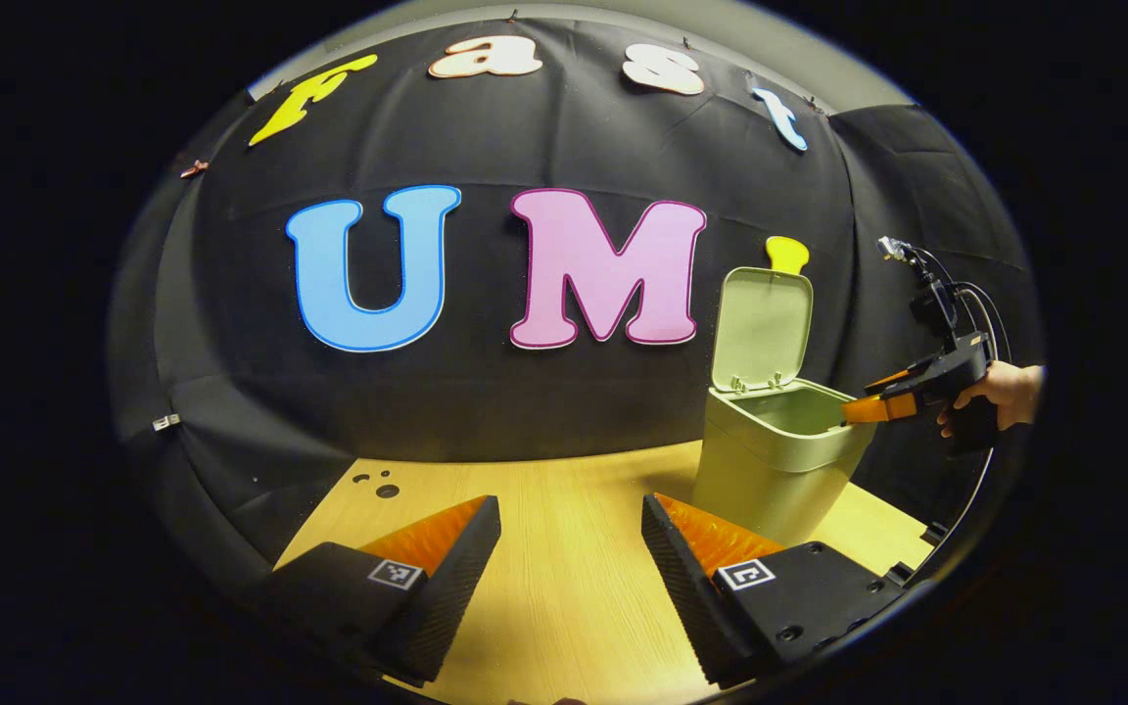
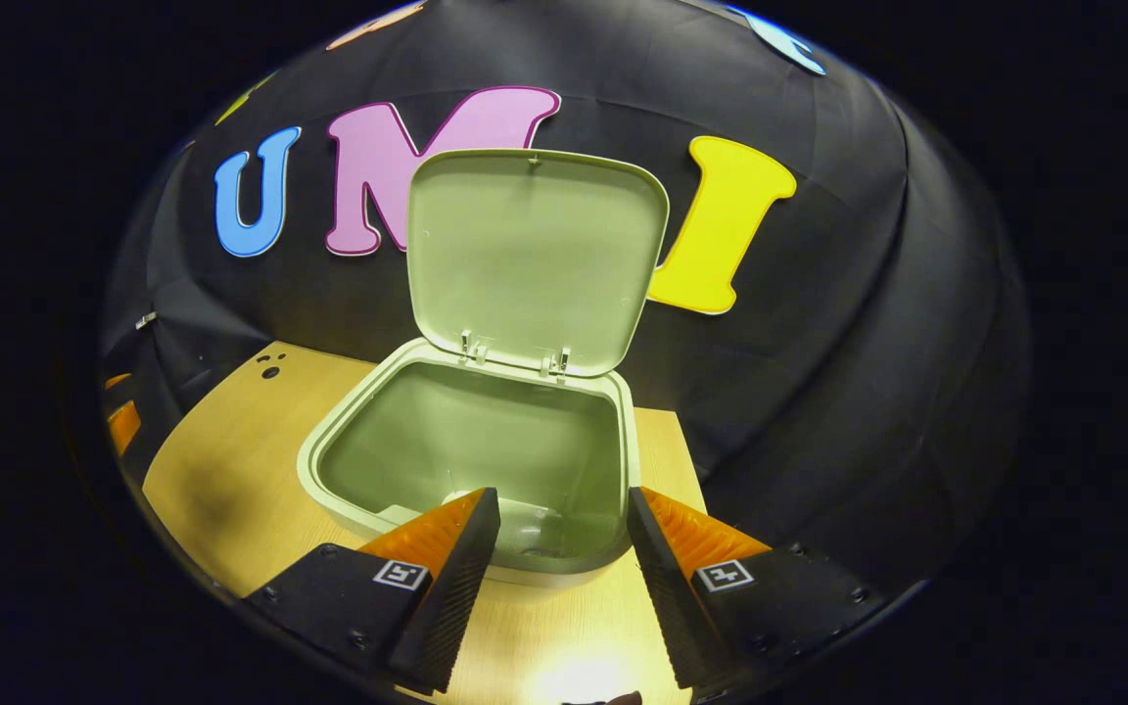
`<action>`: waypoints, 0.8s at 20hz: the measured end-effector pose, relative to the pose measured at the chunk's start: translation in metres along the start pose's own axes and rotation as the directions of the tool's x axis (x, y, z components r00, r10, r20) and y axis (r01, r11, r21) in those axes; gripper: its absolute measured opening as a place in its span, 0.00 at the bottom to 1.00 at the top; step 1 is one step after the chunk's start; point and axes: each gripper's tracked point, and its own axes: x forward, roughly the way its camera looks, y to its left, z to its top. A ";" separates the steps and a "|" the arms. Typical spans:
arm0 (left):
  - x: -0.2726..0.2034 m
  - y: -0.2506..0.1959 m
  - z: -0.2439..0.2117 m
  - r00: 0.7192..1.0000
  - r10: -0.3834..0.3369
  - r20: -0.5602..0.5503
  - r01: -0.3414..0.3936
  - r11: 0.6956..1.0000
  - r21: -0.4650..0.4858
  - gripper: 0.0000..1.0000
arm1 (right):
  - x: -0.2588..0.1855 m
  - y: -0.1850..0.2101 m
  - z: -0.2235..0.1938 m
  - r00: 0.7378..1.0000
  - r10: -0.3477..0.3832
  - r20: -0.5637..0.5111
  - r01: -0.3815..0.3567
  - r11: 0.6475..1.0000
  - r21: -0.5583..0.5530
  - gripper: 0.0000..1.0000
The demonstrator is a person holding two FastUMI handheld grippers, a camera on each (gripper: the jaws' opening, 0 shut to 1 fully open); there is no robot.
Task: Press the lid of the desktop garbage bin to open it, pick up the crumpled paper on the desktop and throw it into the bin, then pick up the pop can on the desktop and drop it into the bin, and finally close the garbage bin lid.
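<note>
One counter [image 1: 564, 587], light wood, running back to the booth wall. Two or three small dark holes [image 1: 380, 485] sit near its far left corner.

One bin [image 1: 770, 460], pale green, standing toward the far right side of the counter. One lid [image 1: 762, 328], hinged at the bin's back rim, swung fully up and upright. In the right gripper view the bin [image 2: 329, 470] mouth is open; something pale lies on its floor, too unclear to name.

Two grippers. Left gripper [image 1: 572, 543]: over the near part of the counter, fingers wide apart, nothing between them. Right gripper [image 2: 564, 534]: poised at the bin's near rim, fingers wide apart, holding nothing. In the left gripper view the right gripper [image 1: 868, 406] reaches the bin's right rim, one hand [image 1: 1000, 392] behind it.
</note>
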 end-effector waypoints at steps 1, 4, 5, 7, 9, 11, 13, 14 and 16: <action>-0.002 0.001 -0.001 1.000 0.001 0.001 -0.001 1.000 -0.002 0.98 | -0.002 0.001 0.005 1.000 0.003 0.017 -0.003 1.000 0.004 0.83; -0.005 0.001 -0.002 1.000 0.006 -0.001 -0.006 1.000 -0.010 0.94 | -0.011 0.003 0.037 0.993 0.012 0.119 -0.015 0.999 0.031 0.83; -0.006 0.002 -0.003 1.000 0.009 -0.004 -0.009 1.000 -0.012 0.94 | -0.016 0.003 0.054 0.986 0.013 0.164 -0.019 0.999 0.041 0.83; -0.009 0.003 -0.003 1.000 0.014 -0.006 -0.014 1.000 -0.020 0.94 | -0.024 0.001 0.092 0.964 0.006 0.266 -0.020 0.998 0.052 0.83; -0.012 0.004 -0.003 1.000 0.016 -0.003 -0.016 0.999 -0.034 0.94 | -0.036 -0.002 0.138 0.927 0.013 0.375 -0.030 0.999 0.038 0.83; -0.017 0.001 0.006 1.000 0.010 0.026 -0.009 0.999 -0.052 0.94 | -0.041 -0.005 0.172 0.895 0.015 0.445 -0.024 1.000 0.014 0.83; -0.017 0.000 0.006 0.999 0.019 0.030 -0.018 0.999 -0.043 0.94 | -0.036 -0.006 0.198 0.871 0.005 0.491 -0.012 1.000 0.011 0.83; -0.018 -0.001 0.007 0.999 0.023 0.030 -0.022 0.999 -0.037 0.98 | -0.033 -0.004 0.211 0.860 0.004 0.510 -0.016 1.000 0.019 0.83; -0.021 -0.002 0.006 0.999 0.033 0.027 -0.032 0.999 -0.037 0.94 | -0.026 -0.001 0.229 0.841 0.001 0.542 -0.026 0.999 0.038 0.83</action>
